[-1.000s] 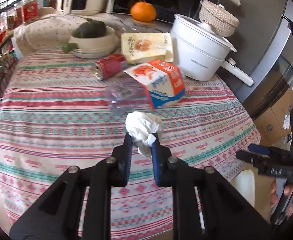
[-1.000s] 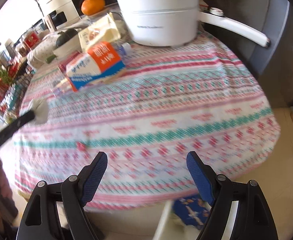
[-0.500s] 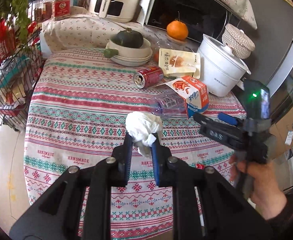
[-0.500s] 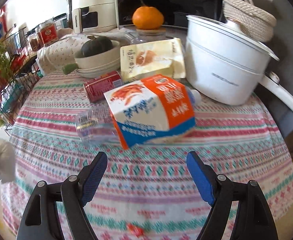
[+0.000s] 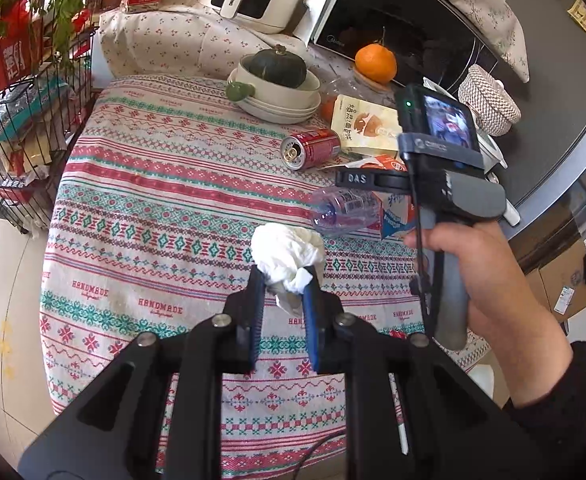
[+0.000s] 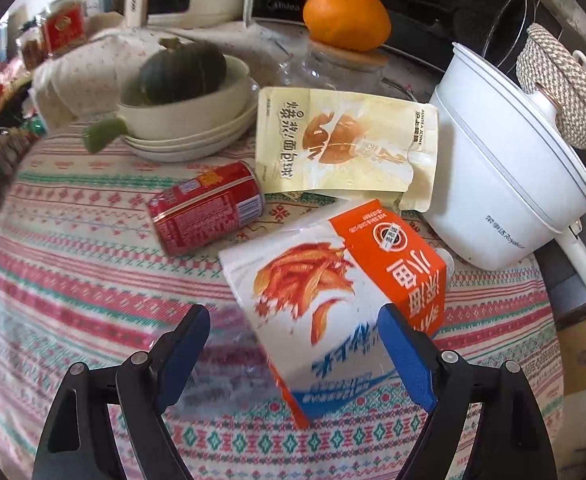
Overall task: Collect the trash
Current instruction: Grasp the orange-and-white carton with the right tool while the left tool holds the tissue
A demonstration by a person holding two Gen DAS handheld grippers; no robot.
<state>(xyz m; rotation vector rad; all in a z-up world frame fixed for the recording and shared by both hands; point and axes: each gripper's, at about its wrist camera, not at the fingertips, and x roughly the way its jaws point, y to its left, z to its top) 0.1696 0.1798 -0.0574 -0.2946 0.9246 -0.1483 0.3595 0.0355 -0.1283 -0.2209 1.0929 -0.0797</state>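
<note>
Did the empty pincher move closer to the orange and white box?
Yes. The right gripper has come in toward the carton: against the white pot, it was back at the table edge, and now its opening jaws frame the carton, not touching.

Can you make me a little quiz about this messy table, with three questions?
1. True or false: the left gripper is pinching a crumpled tissue.
2. Which thing sits between the open fingers of the right gripper? A) can B) carton C) pot
3. Fill in: the orange rests on top of a glass ____.

Key: 1 true. 2 B; its jaws are opening and not yet touching the carton. 3 jar.
</note>
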